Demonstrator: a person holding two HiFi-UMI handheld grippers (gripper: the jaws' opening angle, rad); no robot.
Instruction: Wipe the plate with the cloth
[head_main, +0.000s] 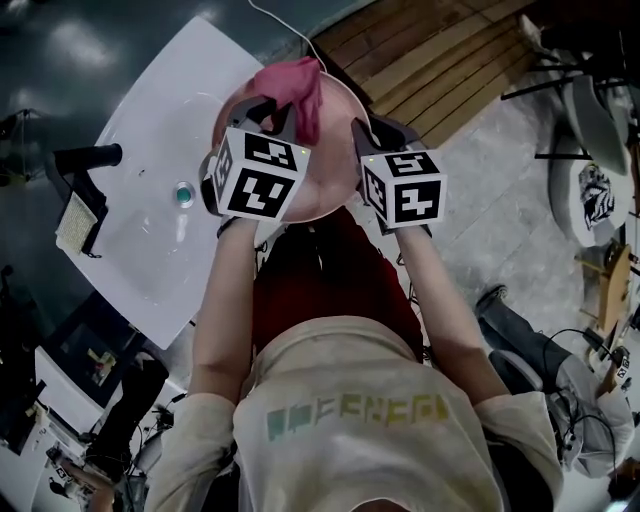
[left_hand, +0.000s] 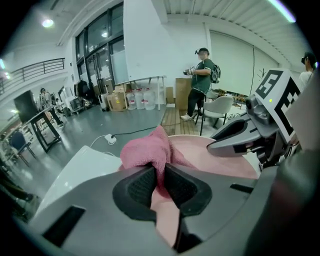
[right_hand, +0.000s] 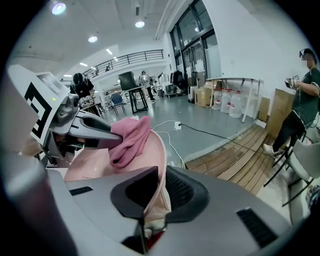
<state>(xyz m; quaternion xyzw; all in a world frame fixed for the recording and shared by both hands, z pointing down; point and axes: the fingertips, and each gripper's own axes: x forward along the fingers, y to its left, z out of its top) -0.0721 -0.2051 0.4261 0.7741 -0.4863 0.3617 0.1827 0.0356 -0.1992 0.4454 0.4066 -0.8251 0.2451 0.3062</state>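
While both grippers are raised in front of the person, the left gripper (left_hand: 162, 182) has its ribbed black pads closed tight on a fold of the pink cloth (left_hand: 147, 150). The cloth is fuzzy terry, bunched into a soft lump. The lump sits against the plate's inner face near its far rim. The right gripper (right_hand: 159, 192) clamps the thin rim of the round pink plate (right_hand: 152, 145) between its pads. The plate is smooth, shallow and slightly glossy, and it is tilted up on edge in the right gripper view. In the head view the plate is held over the near corner of a white table (head_main: 150, 230), which is flat with rounded corners. A small teal round object (head_main: 184, 193) lies on the table, well apart from the plate. Wooden slat flooring (head_main: 440, 60) lies beyond.
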